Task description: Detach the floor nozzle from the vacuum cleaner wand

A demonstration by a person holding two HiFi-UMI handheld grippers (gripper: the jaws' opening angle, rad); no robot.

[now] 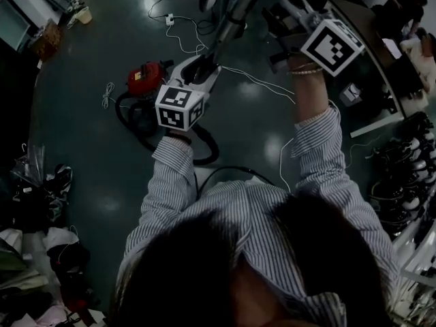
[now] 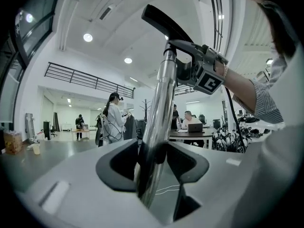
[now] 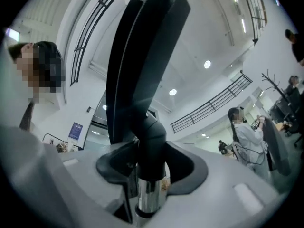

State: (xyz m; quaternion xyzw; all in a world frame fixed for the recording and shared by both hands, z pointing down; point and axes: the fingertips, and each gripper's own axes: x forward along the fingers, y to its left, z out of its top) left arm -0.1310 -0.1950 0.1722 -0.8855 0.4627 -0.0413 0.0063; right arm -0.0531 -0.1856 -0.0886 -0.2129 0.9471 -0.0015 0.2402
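Two grippers share one tube, held aloft. Left gripper (image 2: 153, 163): fingers pinch the chrome wand (image 2: 160, 94), probably as the anchor. Right gripper (image 3: 150, 167): fingers clamp the black neck of the floor nozzle (image 3: 142, 51), just above where the chrome shows. The nozzle is not yet off. With one grip on each side of the joint, one hand can likely brace while the other pulls or twists. The red canister (image 1: 144, 79) sits on the floor (image 1: 75, 155) below.

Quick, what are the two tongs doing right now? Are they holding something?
Left tongs: closed on the shiny wand.
Right tongs: closed on the floor nozzle, at its black neck.
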